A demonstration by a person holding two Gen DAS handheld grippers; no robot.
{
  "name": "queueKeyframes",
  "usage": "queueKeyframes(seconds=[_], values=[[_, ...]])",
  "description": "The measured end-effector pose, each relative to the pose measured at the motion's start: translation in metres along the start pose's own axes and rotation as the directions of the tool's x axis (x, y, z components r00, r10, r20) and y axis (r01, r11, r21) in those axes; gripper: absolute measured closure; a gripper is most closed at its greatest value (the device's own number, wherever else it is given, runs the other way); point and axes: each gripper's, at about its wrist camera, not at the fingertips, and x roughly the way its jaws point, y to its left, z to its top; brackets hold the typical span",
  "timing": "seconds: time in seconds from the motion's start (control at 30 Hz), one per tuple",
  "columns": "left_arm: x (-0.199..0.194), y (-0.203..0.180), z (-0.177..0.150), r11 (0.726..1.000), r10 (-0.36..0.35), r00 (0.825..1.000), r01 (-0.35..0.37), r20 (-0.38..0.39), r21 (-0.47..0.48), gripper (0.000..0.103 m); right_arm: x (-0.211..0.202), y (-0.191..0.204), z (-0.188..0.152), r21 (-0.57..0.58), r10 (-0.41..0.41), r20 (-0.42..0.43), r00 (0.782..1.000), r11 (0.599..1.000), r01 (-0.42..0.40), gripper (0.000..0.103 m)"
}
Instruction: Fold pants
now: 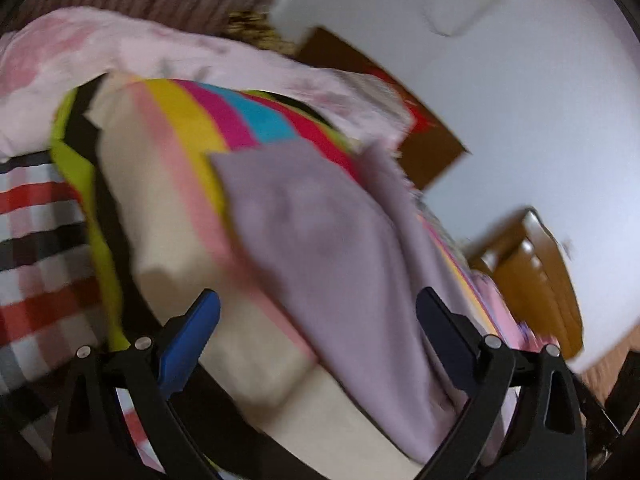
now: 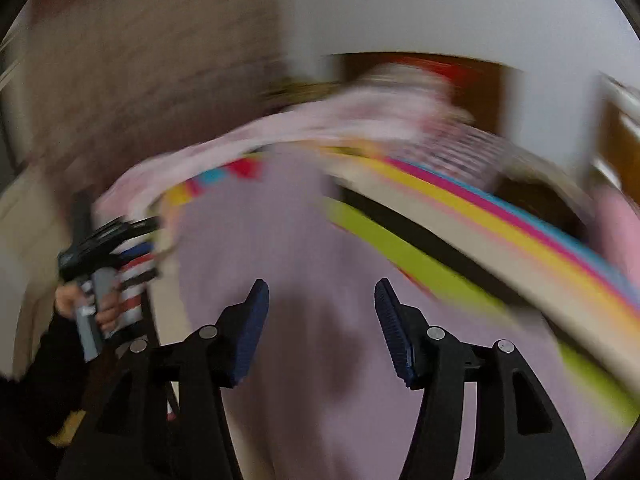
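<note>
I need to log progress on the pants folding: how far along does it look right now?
Done: the lilac pants lie doubled on the striped bedspread, one squared edge showing. In hand: nothing; the left gripper and right gripper both have open jaws above the cloth. Left: probably another fold, though blur hides the full shape.

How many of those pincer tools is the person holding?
2. The left gripper hangs open above the lilac pants; the right gripper is open above them too.
</note>
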Motion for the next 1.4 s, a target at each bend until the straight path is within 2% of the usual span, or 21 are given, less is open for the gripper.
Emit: queueKeyframes(seconds=[0.07, 0.2, 0.33, 0.43, 0.53, 0.57, 0.63, 0.67, 0.7, 0.73, 0.77, 0.8, 0.9, 0.97, 1.03, 1.17, 1.23, 1.27, 1.33, 1.37, 1.4], values=[[0.009, 0.012, 0.017, 0.999, 0.032, 0.999, -0.032, 0.008, -0.027, 0.006, 0.061, 0.011, 0.047, -0.062, 0.098, -0.086, 0.991, 0.993, -0.104, 0.048], [0.031, 0.018, 0.042, 0.998, 0.060, 0.998, -0.060, 0.013, -0.037, 0.007, 0.170, 0.046, 0.121, -0.192, 0.174, -0.204, 0.963, 0.958, -0.214, 0.049], [0.055, 0.025, 0.057, 0.995, 0.075, 0.997, -0.075, -0.005, -0.066, 0.016, 0.239, 0.053, 0.160, -0.224, 0.225, -0.273, 0.935, 0.931, -0.289, 0.055], [0.071, 0.035, 0.060, 0.992, 0.058, 0.997, -0.064, -0.058, -0.107, 0.018, 0.285, 0.048, 0.170, -0.212, 0.226, -0.331, 0.916, 0.928, -0.305, 0.055], [0.072, 0.044, 0.064, 0.987, 0.050, 0.997, -0.058, -0.051, -0.147, 0.018, 0.307, 0.042, 0.158, -0.201, 0.216, -0.386, 0.897, 0.929, -0.311, 0.060], [0.073, 0.045, 0.064, 0.988, 0.066, 0.996, -0.073, -0.056, -0.136, 0.018, 0.311, 0.046, 0.153, -0.202, 0.230, -0.375, 0.898, 0.925, -0.321, 0.060], [0.076, 0.045, 0.063, 0.988, 0.071, 0.995, -0.081, -0.073, -0.130, 0.022, 0.306, 0.042, 0.147, -0.195, 0.268, -0.360, 0.894, 0.915, -0.353, 0.076], [0.079, 0.046, 0.065, 0.987, 0.095, 0.992, -0.105, -0.083, -0.125, 0.034, 0.303, 0.041, 0.146, -0.203, 0.262, -0.342, 0.902, 0.917, -0.343, 0.081], [0.080, 0.047, 0.065, 0.985, 0.126, 0.988, -0.135, -0.086, -0.109, 0.055, 0.300, 0.041, 0.146, -0.206, 0.269, -0.329, 0.905, 0.915, -0.347, 0.087], [0.081, 0.049, 0.066, 0.984, 0.142, 0.986, -0.150, -0.083, -0.097, 0.064, 0.298, 0.041, 0.146, -0.208, 0.275, -0.316, 0.908, 0.914, -0.349, 0.089], [0.078, 0.050, 0.067, 0.985, 0.142, 0.987, -0.148, -0.076, -0.087, 0.082, 0.294, 0.042, 0.147, -0.210, 0.279, -0.299, 0.913, 0.914, -0.348, 0.090], [0.072, 0.050, 0.069, 0.987, 0.126, 0.990, -0.132, -0.064, -0.088, 0.093, 0.289, 0.042, 0.149, -0.210, 0.282, -0.284, 0.916, 0.914, -0.346, 0.090], [0.050, 0.045, 0.081, 0.993, 0.090, 0.996, -0.090, -0.002, -0.082, 0.095, 0.268, 0.050, 0.165, -0.236, 0.293, -0.202, 0.934, 0.911, -0.337, 0.091], [0.039, 0.041, 0.086, 0.993, 0.090, 0.995, -0.086, 0.038, -0.084, 0.095, 0.266, 0.053, 0.173, -0.237, 0.288, -0.190, 0.939, 0.914, -0.328, 0.091], [0.042, 0.037, 0.088, 0.991, 0.120, 0.992, -0.116, 0.050, -0.067, 0.096, 0.277, 0.055, 0.172, -0.251, 0.251, -0.211, 0.945, 0.920, -0.300, 0.091], [0.066, 0.044, 0.079, 0.977, 0.205, 0.979, -0.205, -0.001, -0.058, 0.095, 0.316, 0.052, 0.150, -0.218, 0.198, -0.285, 0.938, 0.939, -0.264, 0.091], [0.076, 0.050, 0.078, 0.971, 0.229, 0.973, -0.230, -0.024, -0.061, 0.088, 0.318, 0.052, 0.147, -0.214, 0.194, -0.271, 0.943, 0.943, -0.256, 0.090], [0.076, 0.050, 0.076, 0.969, 0.241, 0.970, -0.242, -0.024, -0.056, 0.081, 0.315, 0.051, 0.150, -0.197, 0.200, -0.273, 0.941, 0.946, -0.258, 0.086], [0.068, 0.050, 0.077, 0.959, 0.277, 0.961, -0.278, -0.016, -0.056, 0.056, 0.300, 0.041, 0.157, -0.134, 0.223, -0.268, 0.937, 0.955, -0.265, 0.068], [0.059, 0.051, 0.078, 0.943, 0.327, 0.945, -0.326, 0.005, -0.068, 0.033, 0.285, 0.031, 0.162, -0.106, 0.253, -0.233, 0.939, 0.953, -0.283, 0.067], [0.047, 0.050, 0.079, 0.928, 0.368, 0.929, -0.365, 0.041, -0.080, 0.023, 0.274, 0.023, 0.165, -0.096, 0.265, -0.198, 0.944, 0.953, -0.288, 0.065]])
